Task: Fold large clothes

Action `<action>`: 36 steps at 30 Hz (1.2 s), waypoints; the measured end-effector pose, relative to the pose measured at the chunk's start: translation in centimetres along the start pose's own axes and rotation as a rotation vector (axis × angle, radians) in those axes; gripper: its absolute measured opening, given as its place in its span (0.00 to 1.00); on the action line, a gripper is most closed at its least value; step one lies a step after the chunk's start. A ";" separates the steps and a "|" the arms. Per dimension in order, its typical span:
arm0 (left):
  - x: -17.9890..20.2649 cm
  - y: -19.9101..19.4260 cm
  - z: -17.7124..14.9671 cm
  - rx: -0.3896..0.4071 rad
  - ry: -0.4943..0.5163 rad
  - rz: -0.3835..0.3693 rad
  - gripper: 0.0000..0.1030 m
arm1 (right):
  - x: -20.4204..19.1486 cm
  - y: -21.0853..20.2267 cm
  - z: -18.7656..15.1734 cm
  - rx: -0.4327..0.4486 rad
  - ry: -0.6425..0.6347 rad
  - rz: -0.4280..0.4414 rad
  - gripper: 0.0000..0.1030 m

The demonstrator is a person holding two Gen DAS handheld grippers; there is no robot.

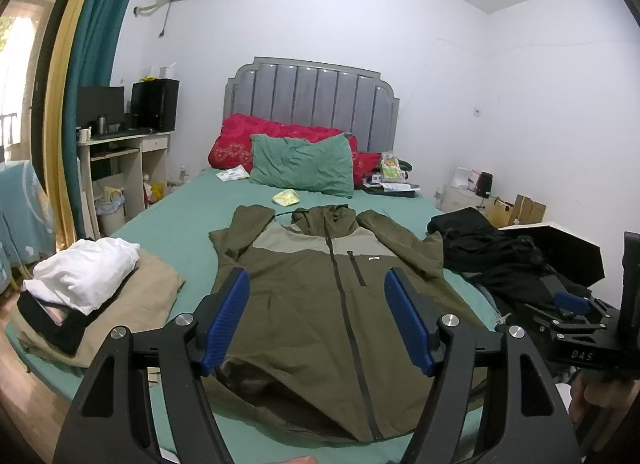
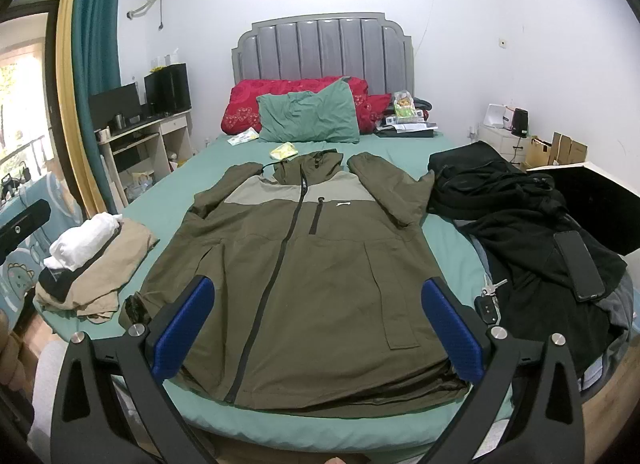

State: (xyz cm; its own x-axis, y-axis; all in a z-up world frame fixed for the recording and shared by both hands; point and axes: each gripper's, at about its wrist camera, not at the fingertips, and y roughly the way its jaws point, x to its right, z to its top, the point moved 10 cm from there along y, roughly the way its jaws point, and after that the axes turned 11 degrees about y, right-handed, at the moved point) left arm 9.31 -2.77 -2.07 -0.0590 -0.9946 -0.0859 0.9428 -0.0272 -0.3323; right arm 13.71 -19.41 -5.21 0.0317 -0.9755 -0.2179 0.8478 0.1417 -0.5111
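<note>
1. Now the left gripper (image 1: pixel 316 314) is held wide open above the bed, with nothing between its blue pads.
2. Likewise the right gripper (image 2: pixel 318 328) is held wide open and empty.
3. A green jacket (image 2: pixel 296 260) is laid flat on the bed sheet (image 2: pixel 444 232), zipped up, hood at 12 o'clock.
4. Folded clothes (image 2: pixel 96 264) are seen at 9 o'clock, black clothes (image 2: pixel 520 223) at 3 o'clock.
5. A green pillow (image 2: pixel 310 117) is propped at 12 o'clock.

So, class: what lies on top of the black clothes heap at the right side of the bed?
A dark phone lies flat on the black clothes, screen up. A key fob with keys rests at the heap's near left edge. What the heap covers underneath cannot be seen.
</note>
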 end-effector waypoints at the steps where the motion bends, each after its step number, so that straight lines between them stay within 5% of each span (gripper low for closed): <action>1: -0.1 0.0 -0.1 0.002 0.000 0.002 0.71 | 0.2 -0.1 0.0 0.002 0.002 0.001 0.99; 36: 1.2 -0.4 0.5 0.016 -0.015 -0.022 0.71 | 0.2 -0.7 0.8 0.014 0.006 0.006 0.99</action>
State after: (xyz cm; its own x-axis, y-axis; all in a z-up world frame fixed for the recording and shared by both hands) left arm 9.03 -3.99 -1.53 -0.0748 -0.9951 -0.0651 0.9465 -0.0503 -0.3187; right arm 13.49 -19.81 -4.23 0.0331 -0.9735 -0.2261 0.8551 0.1447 -0.4978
